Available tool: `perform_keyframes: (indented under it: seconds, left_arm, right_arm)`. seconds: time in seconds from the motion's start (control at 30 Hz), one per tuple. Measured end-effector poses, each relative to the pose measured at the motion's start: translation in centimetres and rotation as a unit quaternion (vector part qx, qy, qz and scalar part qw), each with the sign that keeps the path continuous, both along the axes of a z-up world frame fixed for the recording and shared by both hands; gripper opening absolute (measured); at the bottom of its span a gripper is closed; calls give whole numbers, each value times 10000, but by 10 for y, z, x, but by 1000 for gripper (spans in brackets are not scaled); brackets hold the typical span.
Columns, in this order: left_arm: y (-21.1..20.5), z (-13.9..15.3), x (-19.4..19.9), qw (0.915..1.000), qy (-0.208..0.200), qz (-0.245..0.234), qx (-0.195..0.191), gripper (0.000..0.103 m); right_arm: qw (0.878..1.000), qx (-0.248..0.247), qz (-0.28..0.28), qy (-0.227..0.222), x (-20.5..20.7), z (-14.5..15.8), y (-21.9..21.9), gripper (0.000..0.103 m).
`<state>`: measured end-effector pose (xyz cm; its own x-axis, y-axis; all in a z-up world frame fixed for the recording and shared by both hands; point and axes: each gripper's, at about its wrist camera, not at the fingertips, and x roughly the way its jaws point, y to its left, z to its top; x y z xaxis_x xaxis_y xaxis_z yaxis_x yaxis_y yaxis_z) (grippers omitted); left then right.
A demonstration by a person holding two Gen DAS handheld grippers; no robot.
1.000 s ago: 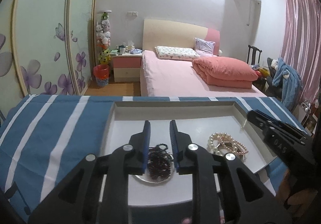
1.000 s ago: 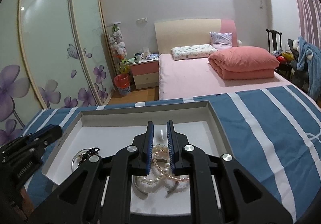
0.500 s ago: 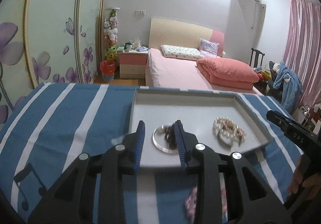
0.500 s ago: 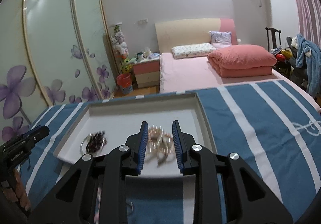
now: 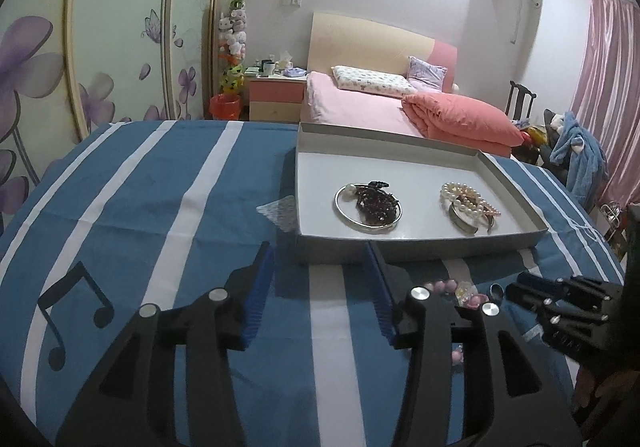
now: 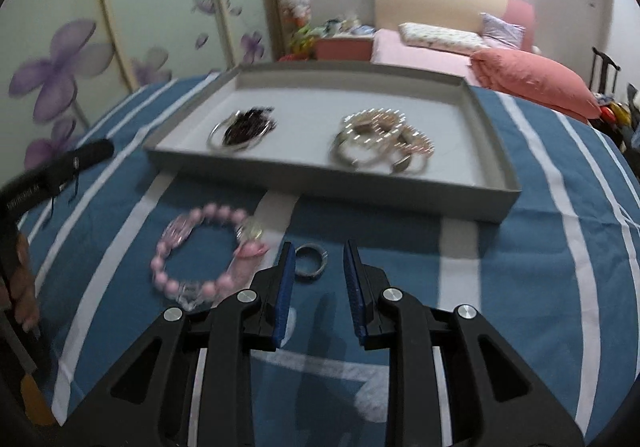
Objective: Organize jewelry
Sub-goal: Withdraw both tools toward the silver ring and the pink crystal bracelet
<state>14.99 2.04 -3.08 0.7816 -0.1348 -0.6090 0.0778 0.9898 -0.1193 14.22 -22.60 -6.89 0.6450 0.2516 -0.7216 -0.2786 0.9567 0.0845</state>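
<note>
A white tray (image 5: pixel 400 251) on the blue striped cloth holds a dark bead bracelet in a silver bangle (image 5: pixel 374 203) and a heap of pearl bracelets (image 5: pixel 469 203). In front of the tray, a pink bead bracelet (image 6: pixel 204 251) and a small grey ring (image 6: pixel 311 261) lie on the cloth. My right gripper (image 6: pixel 319 247) is open just above the ring, which shows between its fingertips with the pads clear of it. My left gripper (image 5: pixel 318 247) hovers short of the tray's near wall, its jaws opening with nothing between them. The right finger hides part of the pink bracelet (image 5: pixel 452 286).
A scrap of clear plastic (image 5: pixel 280 210) lies against the tray's left side. A hand (image 6: pixel 20 287) holds the left gripper (image 6: pixel 60 167) at the left edge. Behind the table are a pink bed (image 5: pixel 360 107), a flowered wardrobe (image 5: pixel 100 47) and a nightstand.
Both grippers have drawn back from over the tray to the cloth in front of it, and their jaws have widened. The pink bracelet and the ring have come into view.
</note>
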Motion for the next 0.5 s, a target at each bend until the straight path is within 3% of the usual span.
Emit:
perform_keyframes:
  seconds: [0.23, 0.5]
  left_arm:
    - [-8, 1, -6, 9999, 25, -169, 7, 53]
    - [-26, -6, -3, 9984, 228, -513, 0, 56]
  right_arm:
    - [9995, -189, 74, 243, -1, -11, 8, 26]
    - [9991, -357, 17, 227, 3, -11, 9, 23]
